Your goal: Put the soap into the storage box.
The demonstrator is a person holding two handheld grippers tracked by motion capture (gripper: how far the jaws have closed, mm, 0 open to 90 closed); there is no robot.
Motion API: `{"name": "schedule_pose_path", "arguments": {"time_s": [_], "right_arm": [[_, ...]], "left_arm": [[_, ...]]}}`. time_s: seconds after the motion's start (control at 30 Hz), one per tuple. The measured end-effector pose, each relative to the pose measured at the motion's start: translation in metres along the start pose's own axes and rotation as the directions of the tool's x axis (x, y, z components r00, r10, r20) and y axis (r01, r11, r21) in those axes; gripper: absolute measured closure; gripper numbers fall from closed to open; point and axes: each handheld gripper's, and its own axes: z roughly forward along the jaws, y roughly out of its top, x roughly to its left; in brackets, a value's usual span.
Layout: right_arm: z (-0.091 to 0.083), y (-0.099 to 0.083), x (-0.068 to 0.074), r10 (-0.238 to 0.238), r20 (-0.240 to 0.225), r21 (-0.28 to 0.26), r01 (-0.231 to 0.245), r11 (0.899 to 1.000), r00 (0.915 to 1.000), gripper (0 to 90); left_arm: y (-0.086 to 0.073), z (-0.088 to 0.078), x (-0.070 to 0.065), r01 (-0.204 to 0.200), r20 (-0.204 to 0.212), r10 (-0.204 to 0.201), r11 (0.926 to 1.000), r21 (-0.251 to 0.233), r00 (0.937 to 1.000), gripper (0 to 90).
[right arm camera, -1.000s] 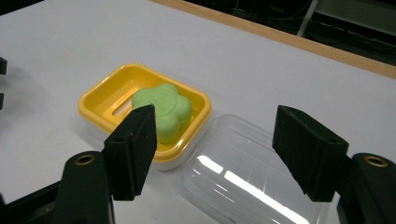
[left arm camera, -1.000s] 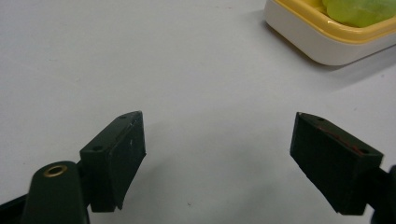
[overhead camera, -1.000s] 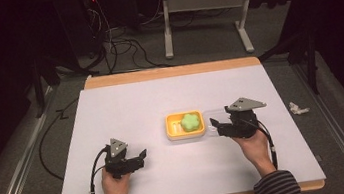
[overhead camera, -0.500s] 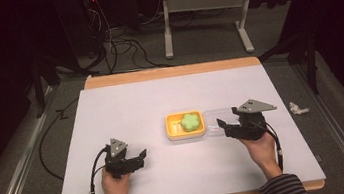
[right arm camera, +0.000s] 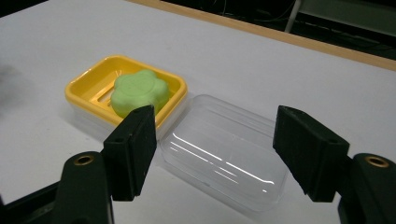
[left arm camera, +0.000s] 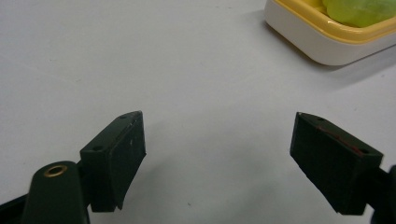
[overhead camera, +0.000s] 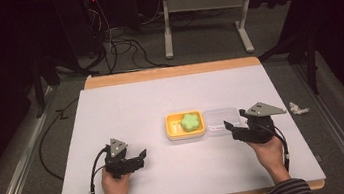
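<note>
I see my right gripper (right arm camera: 212, 154) spread, low beside the glossy clear lid (right arm camera: 224, 161); my left gripper (left arm camera: 219, 158) spread too.

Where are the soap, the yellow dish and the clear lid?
soap (right arm camera: 140, 92), right gripper view, middle of its top face
yellow dish (right arm camera: 86, 77), right gripper view, near-left rim
clear lid (right arm camera: 224, 156), right gripper view, centre of its flat panel

Black fingers (right arm camera: 133, 151), grey plate (overhead camera: 261, 110), seemingly striped sleeves (overhead camera: 288, 192).
</note>
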Motion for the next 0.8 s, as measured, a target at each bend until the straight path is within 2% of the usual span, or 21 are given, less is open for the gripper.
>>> {"name": "schedule_pose_path", "arguments": {"time_s": [0.27, 0.8], "right_arm": [[-0.007, -0.004, -0.005, 0.006, 0.002, 0.006, -0.006, 1.000, 1.0000, 31.1], [-0.021, -0.017, -0.011, 0.044, 0.017, -0.021, -0.044, 0.999, 0.9989, 31.4]], "left_arm": [[0.000, -0.001, 0.000, -0.010, 0.001, 0.010, 0.9999, 0.004, 1.0000, 18.8], [0.000, -0.001, 0.000, -0.011, 0.001, 0.011, 0.9999, 0.003, 0.9999, 18.7]]}}
